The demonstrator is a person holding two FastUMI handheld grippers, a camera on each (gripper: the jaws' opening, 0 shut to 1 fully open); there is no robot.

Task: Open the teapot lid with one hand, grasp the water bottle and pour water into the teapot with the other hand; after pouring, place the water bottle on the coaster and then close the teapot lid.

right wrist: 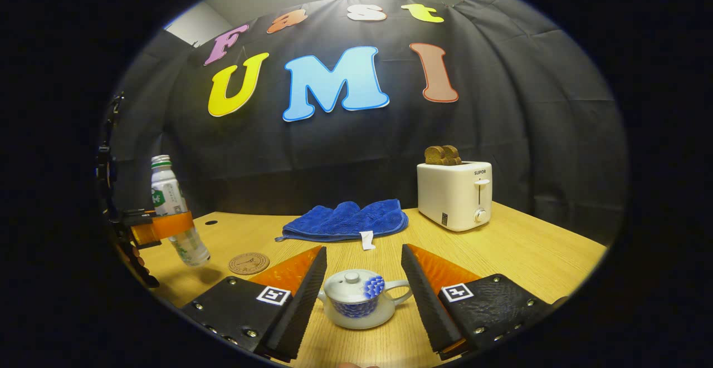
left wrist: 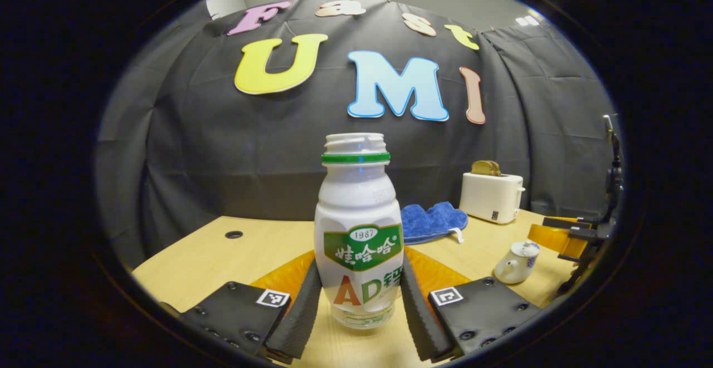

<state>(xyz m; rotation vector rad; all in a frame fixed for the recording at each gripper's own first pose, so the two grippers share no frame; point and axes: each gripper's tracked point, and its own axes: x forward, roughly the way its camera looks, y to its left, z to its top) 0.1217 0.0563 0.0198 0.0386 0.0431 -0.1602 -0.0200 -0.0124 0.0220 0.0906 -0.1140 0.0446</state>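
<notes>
Wooden table (right wrist: pixel 529 251) carries the teapot (right wrist: pixel 356 299), lid on, between my right gripper (right wrist: pixel 362 290) fingers, which stand wide open and apart from it. My left gripper (left wrist: pixel 359 293) clamps the uncapped water bottle (left wrist: pixel 359 229) at its lower body, lifted beside the coaster (right wrist: pixel 248 263). Bottle looks light and slick; teapot looks fragile, so I judge its lid knob the hold.

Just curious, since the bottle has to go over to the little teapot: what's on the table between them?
In the right gripper view, a round coaster lies on the wooden table between the lifted water bottle and the teapot; otherwise bare wood.
</notes>
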